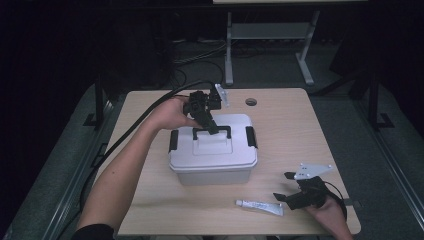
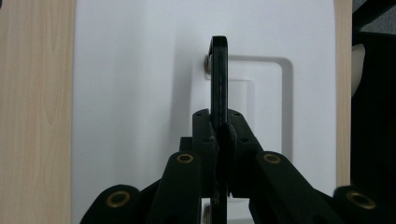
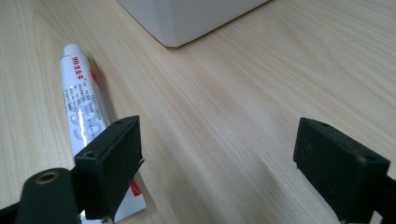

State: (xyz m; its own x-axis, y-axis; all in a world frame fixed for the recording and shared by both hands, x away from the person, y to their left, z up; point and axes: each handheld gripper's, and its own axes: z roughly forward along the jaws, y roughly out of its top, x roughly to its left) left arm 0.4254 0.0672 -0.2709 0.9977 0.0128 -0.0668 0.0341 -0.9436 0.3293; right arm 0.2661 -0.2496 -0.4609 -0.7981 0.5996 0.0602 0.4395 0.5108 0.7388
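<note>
A white plastic box [image 1: 214, 152] with black side latches stands in the middle of the table. Its black carry handle [image 1: 212, 131] [image 2: 218, 79] is raised on the lid [image 2: 140, 93]. My left gripper [image 1: 210, 126] [image 2: 219, 128] reaches over the lid from the far left and is shut on that handle, the pads pinching the bar. My right gripper [image 1: 284, 186] [image 3: 217, 158] rests at the table's near right corner, jaws wide open with nothing between them. A white tube [image 1: 259, 206] [image 3: 86, 114] with red print lies flat on the wood just left of it, beside the left jaw.
A round cable hole [image 1: 251, 102] sits in the tabletop behind the box. Thick black cable [image 1: 125, 135] trails from the left gripper off the table's left side. Bare wood [image 3: 243, 93] lies ahead of the right gripper, up to the box's corner [image 3: 182, 23].
</note>
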